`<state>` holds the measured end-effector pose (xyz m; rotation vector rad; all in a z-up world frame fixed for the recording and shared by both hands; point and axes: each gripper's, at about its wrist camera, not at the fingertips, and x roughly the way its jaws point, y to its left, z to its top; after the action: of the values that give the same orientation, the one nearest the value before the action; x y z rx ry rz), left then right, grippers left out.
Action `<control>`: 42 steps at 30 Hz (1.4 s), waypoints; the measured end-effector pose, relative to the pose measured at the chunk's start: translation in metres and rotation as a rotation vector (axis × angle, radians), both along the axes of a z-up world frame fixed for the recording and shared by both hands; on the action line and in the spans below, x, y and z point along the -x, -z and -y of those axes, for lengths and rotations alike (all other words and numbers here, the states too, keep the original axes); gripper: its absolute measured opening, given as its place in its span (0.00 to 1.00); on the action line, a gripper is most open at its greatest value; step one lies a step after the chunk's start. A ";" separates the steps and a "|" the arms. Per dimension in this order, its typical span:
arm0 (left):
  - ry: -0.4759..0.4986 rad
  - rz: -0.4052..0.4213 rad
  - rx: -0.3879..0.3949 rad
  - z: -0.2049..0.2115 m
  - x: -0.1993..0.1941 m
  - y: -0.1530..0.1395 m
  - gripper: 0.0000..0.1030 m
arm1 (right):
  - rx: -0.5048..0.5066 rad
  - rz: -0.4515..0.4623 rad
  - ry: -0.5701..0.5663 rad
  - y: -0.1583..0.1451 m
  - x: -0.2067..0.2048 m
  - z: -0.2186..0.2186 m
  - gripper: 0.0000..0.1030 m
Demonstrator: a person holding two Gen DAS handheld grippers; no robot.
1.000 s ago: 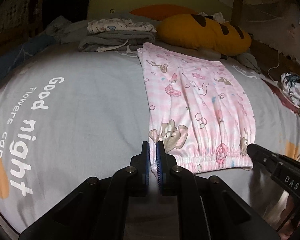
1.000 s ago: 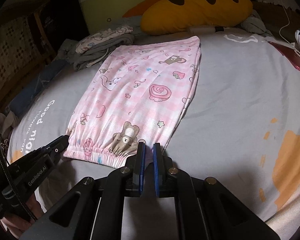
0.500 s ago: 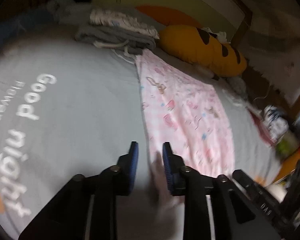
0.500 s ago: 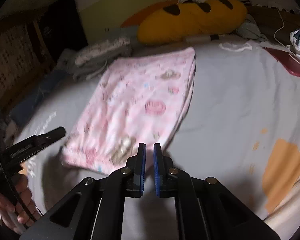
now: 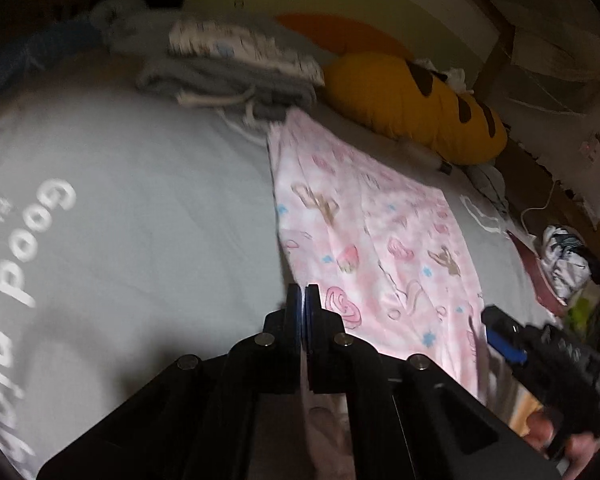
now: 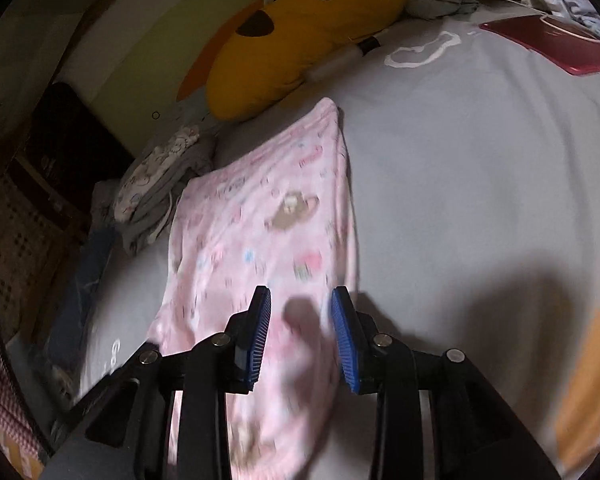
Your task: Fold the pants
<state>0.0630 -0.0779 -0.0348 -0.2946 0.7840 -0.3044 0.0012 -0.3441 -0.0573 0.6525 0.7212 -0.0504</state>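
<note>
Your pink patterned pants (image 5: 380, 236) lay lengthwise on the grey bedsheet (image 5: 140, 200), stretching away toward the yellow spotted pillow (image 5: 412, 108) at the head of the bed. Your left hand-held gripper (image 5: 303, 304) had its jaws pressed together at the near left edge of the pants, with pink fabric hanging beneath them, so it looked clamped on the cloth. Your right hand-held gripper (image 6: 302, 316) had its blue pads (image 6: 260, 332) spread wide, poised over the near end of the pants (image 6: 260, 240) with cloth showing between and below them, gripping nothing. In the left view that right hand-held gripper (image 5: 504, 340) sat at the pants' right edge. A stack of folded clothes (image 5: 240, 68) rested just beyond the far left corner of the pants, and a red flat item (image 6: 552, 44) lay well off to the right. Both views were blurred
</note>
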 end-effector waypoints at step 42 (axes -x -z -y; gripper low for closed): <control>-0.050 -0.018 -0.123 -0.008 0.007 0.024 0.02 | 0.137 -0.043 0.116 0.021 0.009 0.006 0.01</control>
<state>0.0559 -0.0702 -0.0585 -0.2006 0.8080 -0.2059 -0.0081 -0.3501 -0.0780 0.5629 0.7139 -0.2192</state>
